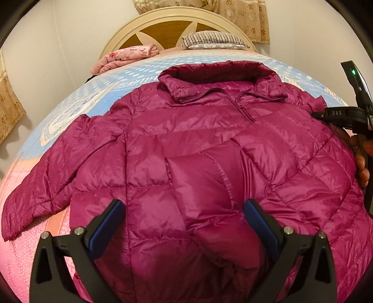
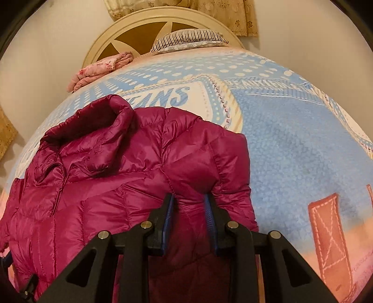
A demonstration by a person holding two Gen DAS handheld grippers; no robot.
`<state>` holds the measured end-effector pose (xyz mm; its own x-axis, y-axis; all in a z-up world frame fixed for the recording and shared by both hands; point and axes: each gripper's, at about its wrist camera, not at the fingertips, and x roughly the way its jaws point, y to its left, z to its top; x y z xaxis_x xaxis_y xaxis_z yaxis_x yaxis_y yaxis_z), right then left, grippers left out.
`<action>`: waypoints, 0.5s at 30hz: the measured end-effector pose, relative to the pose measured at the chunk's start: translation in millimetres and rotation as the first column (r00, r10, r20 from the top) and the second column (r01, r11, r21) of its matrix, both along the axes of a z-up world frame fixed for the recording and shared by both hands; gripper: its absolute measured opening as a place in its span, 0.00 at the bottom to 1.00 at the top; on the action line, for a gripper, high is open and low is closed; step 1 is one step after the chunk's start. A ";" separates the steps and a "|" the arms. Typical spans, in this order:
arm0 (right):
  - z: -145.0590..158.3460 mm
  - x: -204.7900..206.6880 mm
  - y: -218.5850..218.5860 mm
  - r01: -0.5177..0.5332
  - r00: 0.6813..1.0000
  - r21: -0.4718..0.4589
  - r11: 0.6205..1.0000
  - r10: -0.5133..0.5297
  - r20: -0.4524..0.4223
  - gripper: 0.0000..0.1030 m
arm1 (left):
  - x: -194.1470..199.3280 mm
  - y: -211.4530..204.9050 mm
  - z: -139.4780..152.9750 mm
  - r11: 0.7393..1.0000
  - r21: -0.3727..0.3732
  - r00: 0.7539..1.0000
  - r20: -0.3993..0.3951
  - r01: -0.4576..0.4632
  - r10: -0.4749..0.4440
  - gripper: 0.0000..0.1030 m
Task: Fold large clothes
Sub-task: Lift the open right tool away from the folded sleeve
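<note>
A magenta quilted puffer jacket [image 1: 198, 149] lies on the bed, collar toward the headboard. Its right sleeve is folded in over the body; its left sleeve [image 1: 42, 184] lies spread out to the left. My left gripper [image 1: 184, 209] is open and empty, hovering above the jacket's lower middle. My right gripper [image 2: 189, 205] is shut on a fold of the jacket [image 2: 130, 177] at its right shoulder. The right gripper also shows at the right edge of the left wrist view [image 1: 335, 115].
The bed cover [image 2: 303, 144] is blue, white and pink with printed lettering. A folded pink floral blanket [image 1: 126, 57] and a striped pillow [image 1: 214, 40] lie by the cream headboard [image 1: 163, 18]. Patterned curtains hang behind and at the left.
</note>
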<state>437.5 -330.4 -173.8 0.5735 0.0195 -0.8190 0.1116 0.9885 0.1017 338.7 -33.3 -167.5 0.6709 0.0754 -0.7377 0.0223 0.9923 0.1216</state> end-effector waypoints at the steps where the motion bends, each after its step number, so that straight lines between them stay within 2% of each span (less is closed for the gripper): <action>1: 0.0 0.4 -0.8 -0.005 1.000 0.000 1.000 0.005 -0.004 0.27 | -0.2 -0.3 -0.2 1.000 0.003 1.000 0.001 -0.001 0.001 1.00; 4: 12.9 -2.0 0.9 -0.003 0.999 -0.047 0.999 0.001 -0.032 0.28 | 0.4 1.0 -0.7 1.000 -0.005 1.000 0.000 -0.001 0.001 1.00; 6: 29.5 -11.3 5.9 0.000 1.000 -0.038 0.999 -0.001 -0.012 0.41 | 0.6 1.7 -1.0 1.000 -0.010 1.000 -0.001 -0.001 0.001 1.00; 7: 42.5 -20.3 11.1 -0.010 1.000 -0.023 1.000 0.010 0.002 0.58 | 0.7 1.8 -1.3 1.000 -0.011 1.000 -0.002 -0.001 0.001 1.00; 8: 53.7 -30.0 18.6 -0.026 1.000 -0.017 1.000 0.026 0.013 0.67 | 0.9 2.0 -1.4 1.000 -0.012 1.000 -0.004 -0.001 0.001 1.00; 10: 71.2 -49.0 37.8 -0.096 0.994 -0.005 0.995 0.096 0.046 0.67 | 1.5 2.5 -1.6 1.000 -0.016 1.000 -0.007 0.000 0.000 1.00; 12: 79.5 -69.9 59.8 -0.122 0.989 -0.064 0.991 0.126 0.071 0.67 | 1.9 3.0 -1.8 1.000 -0.020 1.000 -0.010 0.000 0.000 1.00; 15: 69.0 -86.4 72.6 -0.134 0.989 -0.014 0.991 0.135 0.066 0.67 | 3.2 4.5 -2.2 1.000 -0.030 1.000 -0.015 0.000 -0.001 1.00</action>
